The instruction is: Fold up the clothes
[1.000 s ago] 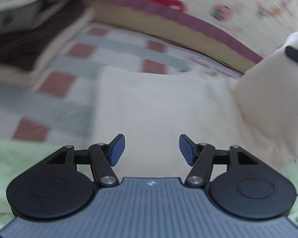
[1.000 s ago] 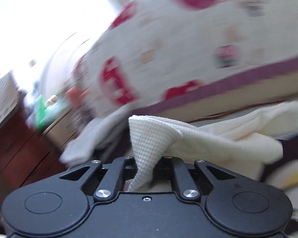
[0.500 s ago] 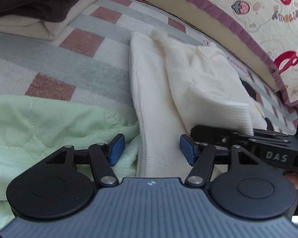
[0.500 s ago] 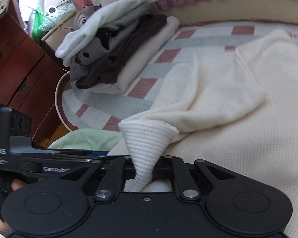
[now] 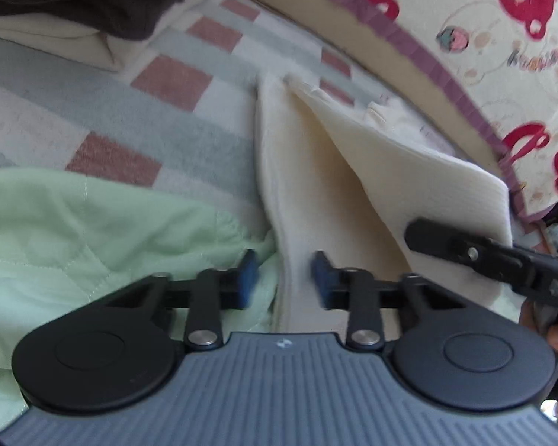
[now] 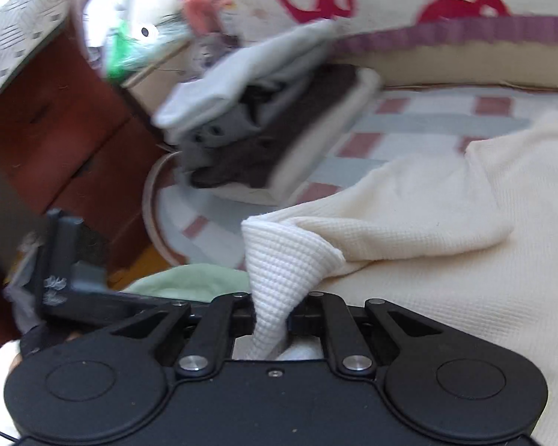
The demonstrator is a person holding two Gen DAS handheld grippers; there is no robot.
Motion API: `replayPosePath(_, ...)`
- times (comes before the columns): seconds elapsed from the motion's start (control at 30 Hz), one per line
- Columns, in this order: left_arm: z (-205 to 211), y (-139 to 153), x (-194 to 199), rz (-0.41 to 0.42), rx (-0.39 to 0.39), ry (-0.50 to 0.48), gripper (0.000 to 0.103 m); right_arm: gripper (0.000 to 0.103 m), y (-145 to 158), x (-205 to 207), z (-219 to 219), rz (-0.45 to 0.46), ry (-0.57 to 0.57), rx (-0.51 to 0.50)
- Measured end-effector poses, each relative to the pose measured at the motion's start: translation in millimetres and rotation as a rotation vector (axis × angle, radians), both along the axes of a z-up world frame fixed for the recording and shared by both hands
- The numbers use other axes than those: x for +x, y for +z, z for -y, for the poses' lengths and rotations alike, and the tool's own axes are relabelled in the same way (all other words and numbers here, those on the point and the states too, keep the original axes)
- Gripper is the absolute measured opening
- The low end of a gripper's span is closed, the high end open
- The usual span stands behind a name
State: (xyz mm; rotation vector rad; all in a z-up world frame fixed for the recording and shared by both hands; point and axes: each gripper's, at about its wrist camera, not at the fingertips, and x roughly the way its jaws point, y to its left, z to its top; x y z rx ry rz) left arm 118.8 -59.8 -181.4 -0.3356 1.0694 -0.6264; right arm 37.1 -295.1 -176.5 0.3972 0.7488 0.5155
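Since 0.5 s ago the right gripper [image 5: 461, 251] has lifted its flap of the cream garment [image 5: 305, 171] higher and drawn it toward the near left, and the left gripper [image 5: 284, 278] has edged closer over the garment's left fold.

Left wrist view: the garment lies on the checked bed cover [image 5: 175, 85], folded into a long panel running near to far, with the raised flap slanting up to the right. The left gripper's blue fingers [image 5: 248, 275] stand apart, holding nothing, straddling the near left edge of the panel beside the green quilt [image 5: 93, 230]. To do the fold well, I judge the open fingers should pin or take that near edge so the panel keeps still while the flap is laid across, edge to edge.

Right wrist view: this shows what the other cannot, the grip itself. The right gripper's fingers are closed on a bunched corner of the waffle-knit cloth [image 6: 279, 275]. It also shows the garment's broad body spreading right, the stack of folded clothes [image 6: 264, 130] on the far left of the bed, and the wooden cabinet [image 6: 63, 137] beyond. The left gripper appears only as a dark bar at the near left.
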Motion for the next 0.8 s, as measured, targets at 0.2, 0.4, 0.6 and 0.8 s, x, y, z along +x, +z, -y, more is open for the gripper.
replayPosePath(0.2,-16.5,3.7,7.0,-0.021,-0.082,0.019,0.025,0.017,-34.1,-11.4,-60.8,-0.004,0.144,-0.375)
replayPosePath(0.4,-17.5,16.4,3.4,-0.006,-0.245,0.003,0.034,0.035,-30.7,-16.9,-67.9,0.009,0.261,-0.442)
replayPosePath(0.6,11.3,23.6,-8.3,0.094,-0.056,-0.078,0.042,0.036,-18.5,-24.5,-44.8,-0.069,0.283,-0.252)
replayPosePath(0.8,30.3,20.7,-20.2,0.218,0.126,-0.113,0.044,0.029,4.7,-69.4,26.4,-0.062,0.003,-0.283)
